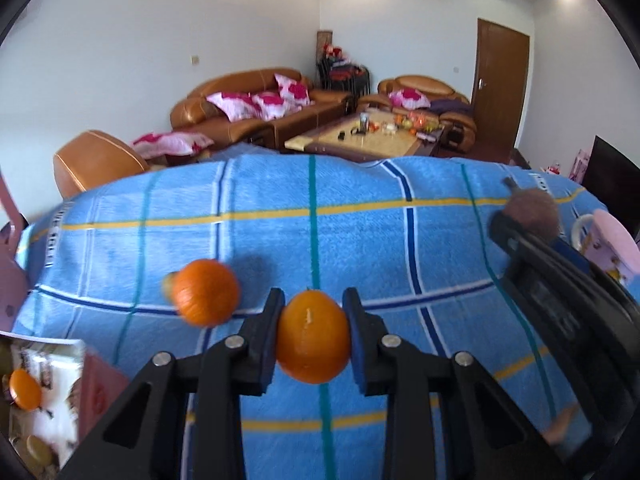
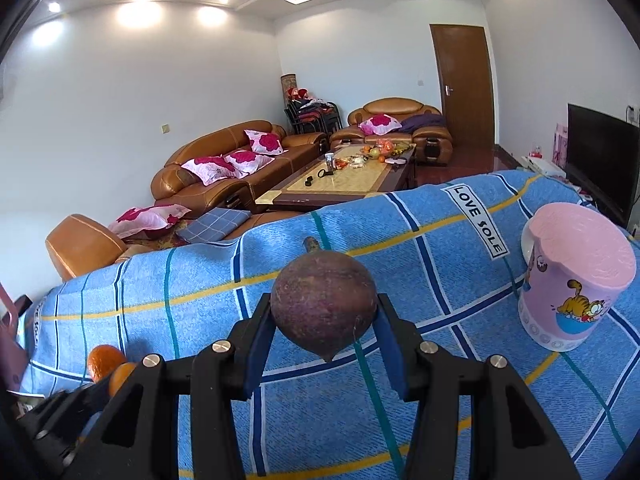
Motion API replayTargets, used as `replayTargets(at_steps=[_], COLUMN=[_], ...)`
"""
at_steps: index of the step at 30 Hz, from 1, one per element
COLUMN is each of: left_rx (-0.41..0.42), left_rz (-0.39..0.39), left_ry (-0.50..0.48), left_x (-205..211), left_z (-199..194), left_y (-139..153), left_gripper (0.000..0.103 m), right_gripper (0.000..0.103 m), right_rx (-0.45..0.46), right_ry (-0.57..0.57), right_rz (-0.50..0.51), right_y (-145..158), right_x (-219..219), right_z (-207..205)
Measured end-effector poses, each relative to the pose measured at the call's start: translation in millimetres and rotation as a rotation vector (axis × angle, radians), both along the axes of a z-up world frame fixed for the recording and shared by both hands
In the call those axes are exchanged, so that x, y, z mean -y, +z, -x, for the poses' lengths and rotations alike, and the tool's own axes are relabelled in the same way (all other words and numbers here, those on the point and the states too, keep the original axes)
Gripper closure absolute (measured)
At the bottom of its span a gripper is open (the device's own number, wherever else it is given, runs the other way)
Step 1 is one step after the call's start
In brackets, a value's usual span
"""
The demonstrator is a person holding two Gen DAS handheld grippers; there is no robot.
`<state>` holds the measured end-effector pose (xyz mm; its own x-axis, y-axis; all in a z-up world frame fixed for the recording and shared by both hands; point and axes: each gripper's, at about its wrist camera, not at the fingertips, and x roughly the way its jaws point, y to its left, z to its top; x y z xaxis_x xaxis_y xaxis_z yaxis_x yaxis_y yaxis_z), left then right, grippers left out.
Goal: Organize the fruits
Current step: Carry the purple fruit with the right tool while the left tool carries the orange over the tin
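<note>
My left gripper is shut on an orange and holds it above the blue checked cloth. A second orange lies on the cloth just left of it. My right gripper is shut on a dark purple round fruit with a stem, lifted above the cloth. In the left wrist view the right gripper with that fruit is at the far right. In the right wrist view both oranges show at the lower left.
A pink box holding an orange and other fruit stands at the lower left of the left wrist view. A pink cartoon container stands on the cloth at the right. Sofas and a coffee table lie beyond the far edge.
</note>
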<state>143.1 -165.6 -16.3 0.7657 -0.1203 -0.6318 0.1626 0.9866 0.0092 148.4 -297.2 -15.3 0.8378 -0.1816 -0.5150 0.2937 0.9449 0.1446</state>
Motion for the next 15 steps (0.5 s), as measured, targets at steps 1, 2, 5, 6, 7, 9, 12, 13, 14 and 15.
replayTargets(at_steps=[1,2,5,6,7,9,12,13,14,15], left_rx=[0.017,0.027,0.068,0.080,0.090,0.098,0.094,0.095,0.097,0.100], left_rz=[-0.003,-0.004,-0.012,-0.019,-0.025,-0.024,-0.022,-0.021,-0.020,-0.021], left_ry=[0.001,0.002,0.009,0.010,0.010,0.010,0.000,0.001,0.002,0.003], left_x=[-4,-7,-18,-21,-24,-30,-39,-41,-41,-44], left_z=[8,10,26,29,33,37,47,49,52,56], left_y=[2,4,7,8,9,11,10,9,9,10], left_gripper=[0.072,0.072,0.072,0.072,0.072,0.072,0.072,0.072,0.072,0.072], right_gripper=[0.052,0.052,0.052,0.052,0.052,0.052,0.052,0.052,0.052,0.052], right_rx=[0.005,0.014,0.043,0.049,0.056,0.066,0.074,0.075,0.079,0.080], right_ry=[0.003,0.000,-0.012,-0.014,-0.017,-0.025,-0.037,-0.039,-0.041,-0.041], right_rz=[0.009,0.022,0.072,0.091,0.109,0.137,0.164,0.167,0.170,0.171], right_y=[1,2,7,8,9,11,14,14,15,16], right_x=[-3,-5,-12,-15,-18,-23,-30,-32,-35,-37], right_z=[1,3,10,12,15,21,32,36,42,45])
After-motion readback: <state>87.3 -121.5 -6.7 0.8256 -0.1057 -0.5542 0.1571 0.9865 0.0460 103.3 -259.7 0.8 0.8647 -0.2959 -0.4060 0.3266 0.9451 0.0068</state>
